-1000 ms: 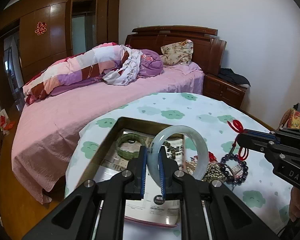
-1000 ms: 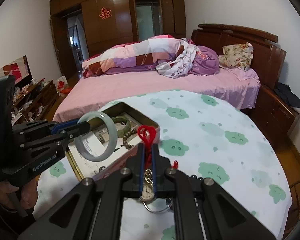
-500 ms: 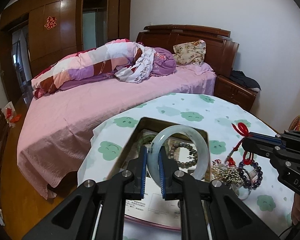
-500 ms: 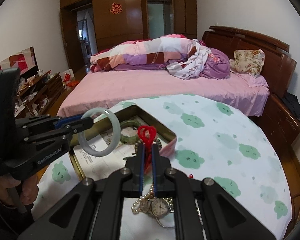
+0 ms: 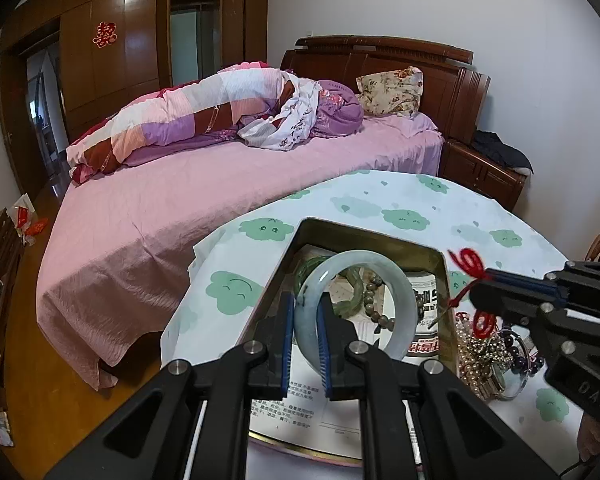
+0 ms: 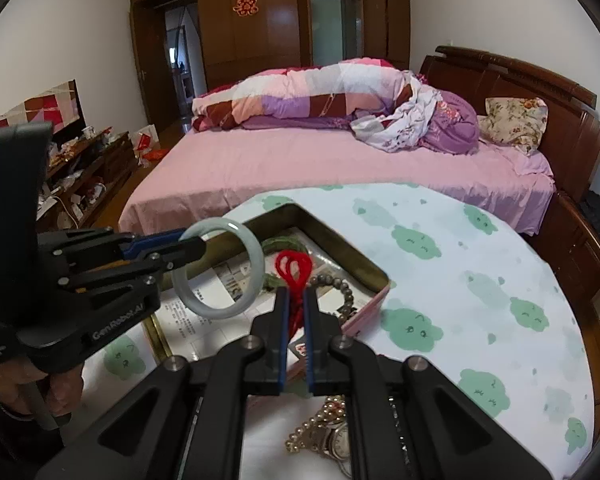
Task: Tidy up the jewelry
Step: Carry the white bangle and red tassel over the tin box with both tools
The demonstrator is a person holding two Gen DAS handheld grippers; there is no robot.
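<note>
Bangle [image 5: 356, 308] first — it's a pale, glassy ring of stone, stiff, smooth and likely heavy for its size, and brittle if it drops on metal. Your left tool [image 5: 305, 322] is clenched on its rim, blue pads either side of the band, holding it upright over the tin [image 5: 380, 236]. That rim grip is narrow and slick, so lower it gently rather than letting go from height.

Your right tool [image 6: 296, 312] is clenched on a red cord [image 6: 294, 268] — soft, limp, light; whatever hangs below it is hidden by the fingers. Take such pieces by the cord, as you do.

Inside the paper-lined tin lie a green bangle [image 5: 320, 264] and a bead string [image 5: 374, 300]. On the cloud-print bench [image 6: 460, 260], just beside the tin, sits a loose heap of chain, dark beads and a watch [image 6: 342, 438].
</note>
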